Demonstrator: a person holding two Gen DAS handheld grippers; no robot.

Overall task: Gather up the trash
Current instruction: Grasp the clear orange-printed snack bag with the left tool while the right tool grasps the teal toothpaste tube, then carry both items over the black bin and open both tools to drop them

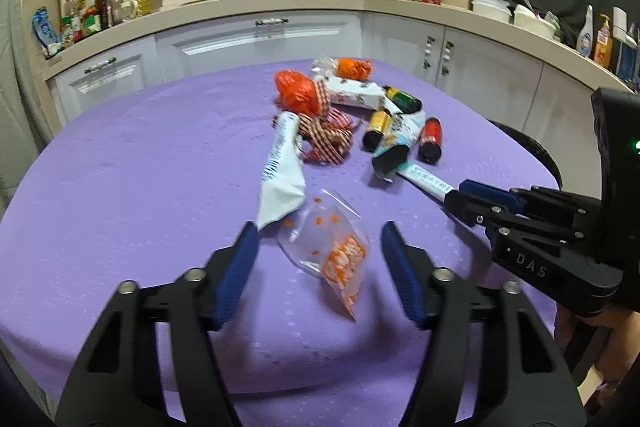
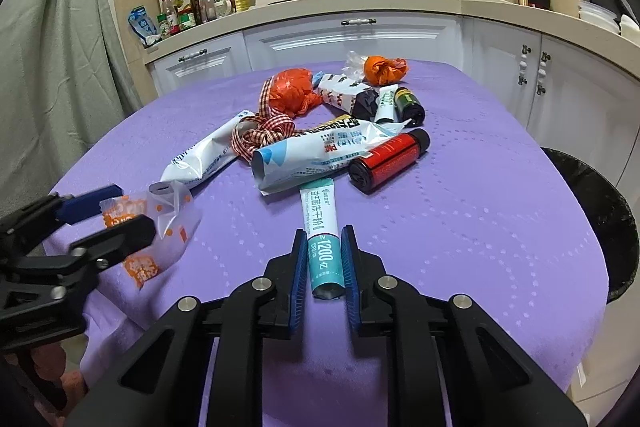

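Pinching the near end of a teal-and-white sachet (image 2: 323,247), the right tongs (image 2: 324,259) hid its sides between the blue pads. Left tongs (image 1: 318,259) stood spread around a clear orange-printed wrapper (image 1: 332,255), blurred; pad contact couldn't be told. Open purple worktop (image 2: 480,227) lay right of the sachet, with a black bin (image 2: 600,211) cut off beyond its edge. Farther back the trash pile: red bottle (image 2: 390,161), checked ribbon (image 2: 264,135), orange bags (image 2: 294,91).
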